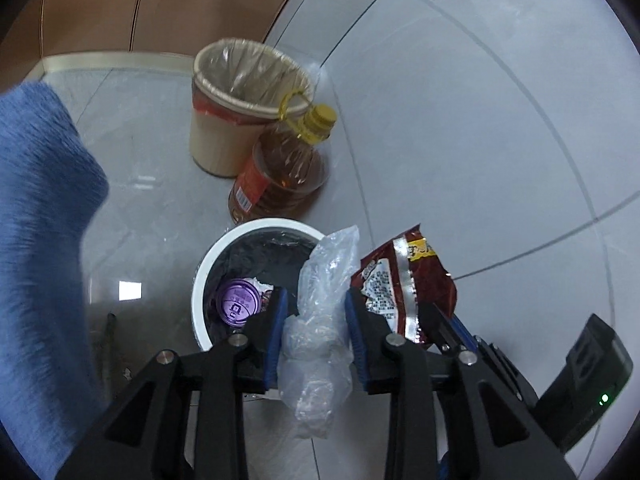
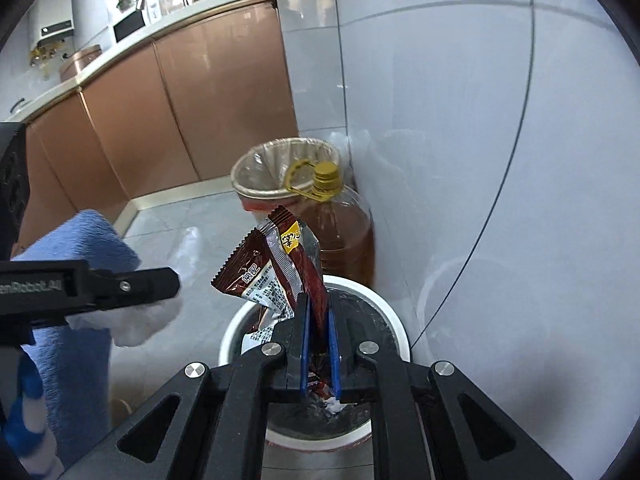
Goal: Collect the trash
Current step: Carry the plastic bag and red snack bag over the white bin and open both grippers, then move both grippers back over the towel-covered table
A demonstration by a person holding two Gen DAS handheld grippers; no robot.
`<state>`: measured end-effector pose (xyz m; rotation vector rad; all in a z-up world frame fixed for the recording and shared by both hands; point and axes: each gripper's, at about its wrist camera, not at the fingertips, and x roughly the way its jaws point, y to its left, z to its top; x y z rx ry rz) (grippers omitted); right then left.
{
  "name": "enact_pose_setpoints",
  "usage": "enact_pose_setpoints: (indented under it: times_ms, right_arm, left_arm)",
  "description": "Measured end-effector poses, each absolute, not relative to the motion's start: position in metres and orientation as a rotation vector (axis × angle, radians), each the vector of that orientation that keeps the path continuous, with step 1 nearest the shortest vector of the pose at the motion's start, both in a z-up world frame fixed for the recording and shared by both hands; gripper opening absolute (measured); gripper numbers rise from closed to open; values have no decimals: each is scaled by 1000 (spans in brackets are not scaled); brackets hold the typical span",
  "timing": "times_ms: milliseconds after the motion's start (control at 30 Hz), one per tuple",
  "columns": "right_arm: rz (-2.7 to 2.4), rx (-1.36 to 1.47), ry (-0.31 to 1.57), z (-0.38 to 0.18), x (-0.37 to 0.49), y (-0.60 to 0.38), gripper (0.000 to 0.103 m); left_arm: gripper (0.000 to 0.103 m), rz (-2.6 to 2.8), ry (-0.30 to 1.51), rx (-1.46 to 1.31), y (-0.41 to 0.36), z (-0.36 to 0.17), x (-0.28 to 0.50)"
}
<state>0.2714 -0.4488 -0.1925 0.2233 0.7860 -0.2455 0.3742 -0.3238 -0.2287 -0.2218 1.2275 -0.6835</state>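
My left gripper (image 1: 316,300) is shut on a crumpled clear plastic bag (image 1: 320,328) and holds it over the white trash bin (image 1: 208,260), which has a dark liner and a purple lid (image 1: 237,305) inside. My right gripper (image 2: 318,312) is shut on a brown snack wrapper (image 2: 272,264) and holds it above the same white bin (image 2: 394,320). The wrapper also shows in the left wrist view (image 1: 400,276), right of the plastic bag. The left gripper's body (image 2: 88,284) shows at the left of the right wrist view.
A beige bin with a clear liner (image 1: 244,104) stands behind, next to a large oil bottle with a yellow cap (image 1: 288,168). Brown cabinets (image 2: 160,112) run along the left, a white tiled wall (image 2: 480,120) on the right. A blue sleeve (image 1: 40,220) fills the left.
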Motion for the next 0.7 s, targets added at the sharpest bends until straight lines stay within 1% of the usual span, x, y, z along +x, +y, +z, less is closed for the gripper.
enact_pose_setpoints:
  times_ms: [33, 67, 100, 133, 167, 300, 433, 700]
  right_arm:
    - [-249, 223, 793, -195, 276, -449, 10]
    - [-254, 218, 802, -199, 279, -450, 18]
    - [-255, 213, 809, -201, 281, -450, 24]
    - [-261, 201, 814, -205, 283, -450, 35]
    - [-267, 190, 816, -207, 284, -449, 39]
    - [-284, 176, 813, -207, 277, -448, 42]
    - [-289, 176, 796, -199, 266, -444, 45]
    - [-256, 198, 701, -146, 233, -424, 47]
  left_arm:
    - [38, -675, 1232, -226, -325, -234, 375]
    - [43, -667, 1238, -240, -325, -239, 377]
    - [45, -662, 1242, -254, -324, -243, 377]
    - [49, -659, 1247, -267, -322, -245, 377]
    - [51, -660, 1248, -276, -320, -245, 376]
    - [51, -662, 1234, -279, -313, -238, 371]
    - [51, -668, 1177, -259, -298, -208, 356]
    - [51, -632, 1051, -259, -243, -141, 316]
